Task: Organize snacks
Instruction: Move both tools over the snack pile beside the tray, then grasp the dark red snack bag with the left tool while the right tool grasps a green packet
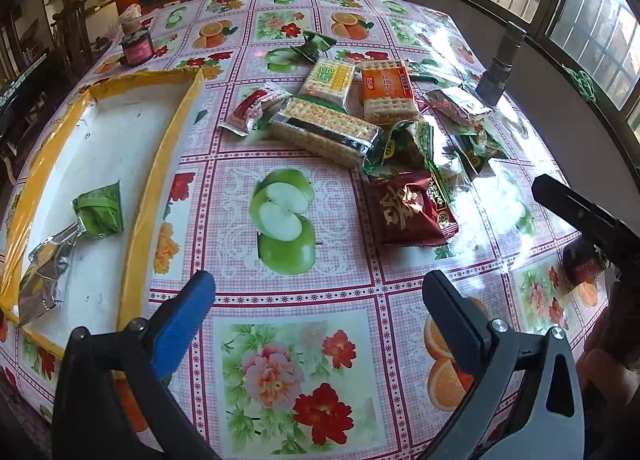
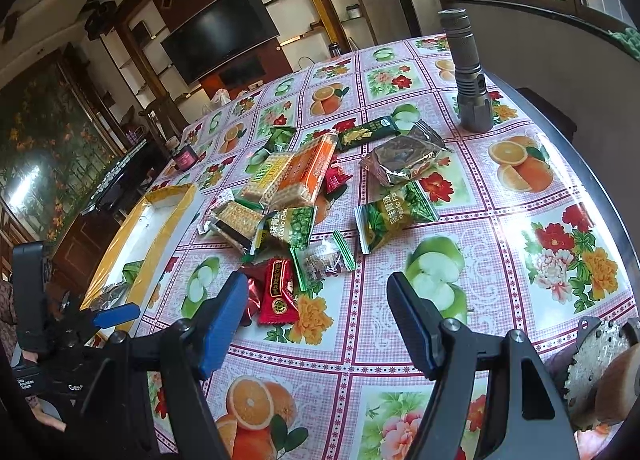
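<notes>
A pile of snack packets lies mid-table: cracker packs [image 1: 326,129] [image 2: 298,175], a dark red packet [image 1: 408,211] [image 2: 278,292], green pea packets [image 2: 394,215] and a silver packet [image 2: 404,159]. A white tray with yellow rim [image 1: 168,147] [image 2: 170,219] at the left holds a green packet [image 1: 100,209] and a silver packet [image 1: 44,276]. My left gripper [image 1: 320,300] is open and empty above the tablecloth, right of the tray; it also shows in the right wrist view [image 2: 116,314]. My right gripper [image 2: 316,312] is open and empty, just short of the red packet.
A grey flashlight [image 2: 468,71] [image 1: 500,67] stands upright at the far right. A small pink jar [image 1: 138,47] [image 2: 186,157] sits at the far left. The table edge [image 2: 592,187] curves along the right. A round object [image 2: 592,368] sits at the near right.
</notes>
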Demonstrator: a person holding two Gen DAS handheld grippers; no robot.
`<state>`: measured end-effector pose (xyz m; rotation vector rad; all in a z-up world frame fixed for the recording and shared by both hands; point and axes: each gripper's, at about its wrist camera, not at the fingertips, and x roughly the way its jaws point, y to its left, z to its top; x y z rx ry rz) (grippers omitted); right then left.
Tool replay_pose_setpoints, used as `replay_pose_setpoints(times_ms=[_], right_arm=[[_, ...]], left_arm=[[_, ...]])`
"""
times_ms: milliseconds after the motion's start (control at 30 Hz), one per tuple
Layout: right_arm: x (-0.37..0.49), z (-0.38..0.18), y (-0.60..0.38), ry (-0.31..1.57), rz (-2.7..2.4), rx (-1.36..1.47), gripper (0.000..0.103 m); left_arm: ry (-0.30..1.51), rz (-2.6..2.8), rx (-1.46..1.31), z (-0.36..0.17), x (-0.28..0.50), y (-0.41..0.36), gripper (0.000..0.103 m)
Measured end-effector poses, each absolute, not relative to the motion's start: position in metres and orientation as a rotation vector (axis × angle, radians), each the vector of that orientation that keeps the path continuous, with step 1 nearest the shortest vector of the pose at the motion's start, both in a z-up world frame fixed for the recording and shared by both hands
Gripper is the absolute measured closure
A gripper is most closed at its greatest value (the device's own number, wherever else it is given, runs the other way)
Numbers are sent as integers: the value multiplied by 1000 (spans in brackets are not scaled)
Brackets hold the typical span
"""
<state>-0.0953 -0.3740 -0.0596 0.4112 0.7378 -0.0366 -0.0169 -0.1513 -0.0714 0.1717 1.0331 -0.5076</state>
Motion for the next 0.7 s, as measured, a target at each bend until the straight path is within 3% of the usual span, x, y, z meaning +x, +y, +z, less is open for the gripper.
replay_pose_setpoints(times_ms=[700], right_arm=[[-92,-74,-379,770,-41,416,31]], left_arm=[[1072,-539,180,-84,-14,-155,0]])
